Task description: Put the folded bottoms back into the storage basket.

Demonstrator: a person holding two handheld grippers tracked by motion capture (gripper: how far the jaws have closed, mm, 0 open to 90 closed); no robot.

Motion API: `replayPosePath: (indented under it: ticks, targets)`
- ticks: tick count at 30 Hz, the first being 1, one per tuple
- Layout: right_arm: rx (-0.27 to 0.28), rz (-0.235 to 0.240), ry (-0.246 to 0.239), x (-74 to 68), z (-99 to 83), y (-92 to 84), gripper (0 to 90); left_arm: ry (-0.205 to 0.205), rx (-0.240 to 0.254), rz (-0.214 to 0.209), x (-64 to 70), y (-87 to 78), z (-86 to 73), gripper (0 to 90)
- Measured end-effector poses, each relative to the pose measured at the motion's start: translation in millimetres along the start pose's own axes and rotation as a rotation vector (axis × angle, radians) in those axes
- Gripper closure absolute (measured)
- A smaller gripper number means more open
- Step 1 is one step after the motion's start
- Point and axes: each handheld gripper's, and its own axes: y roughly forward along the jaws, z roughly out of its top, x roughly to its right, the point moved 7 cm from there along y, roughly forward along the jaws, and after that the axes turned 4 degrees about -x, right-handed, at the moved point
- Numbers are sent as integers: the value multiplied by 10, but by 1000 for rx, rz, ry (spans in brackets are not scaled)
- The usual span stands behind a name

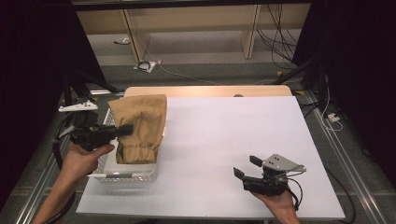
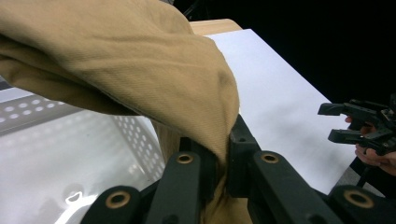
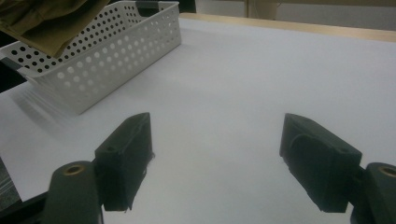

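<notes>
A tan cloth [image 1: 140,122] hangs bunched above and partly inside a white perforated basket [image 1: 125,176] at the table's left side. My left gripper [image 1: 126,129] comes in from the left, shut on a fold of the cloth. In the left gripper view the cloth [image 2: 140,70] drapes over the jaws, and the fold is pinched in my left gripper [image 2: 223,161]. My right gripper [image 1: 246,165] rests low over the white table at the front right, held by a hand. It is open, with nothing between its jaws [image 3: 215,135]. The left gripper view also catches my right gripper [image 2: 327,122] far off.
The white table surface [image 1: 224,140] stretches between the basket and the right gripper. The basket [image 3: 107,56] stands ahead and left in the right gripper view, with the cloth [image 3: 42,23] above it. A wooden edge [image 1: 210,90] runs along the table's back, and cables lie on the floor beyond.
</notes>
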Motion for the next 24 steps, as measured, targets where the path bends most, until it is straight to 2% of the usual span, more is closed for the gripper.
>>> replayPosePath:
  ticks: [6,12,20,24]
  targets:
    - [-2,2,-4,-5,-1,3,263,-16,3,17,-101,-55,-21,845]
    - [-2,1,-2,-3,-1,2,263,-28,-11,35,-207,-41,-67,845]
    - [-4,2,-2,-4,-3,3,263,-63,-46,59,-378,95,-164,845]
    - [-6,2,-1,-3,-4,5,263,-61,-83,80,-463,188,-207,844]
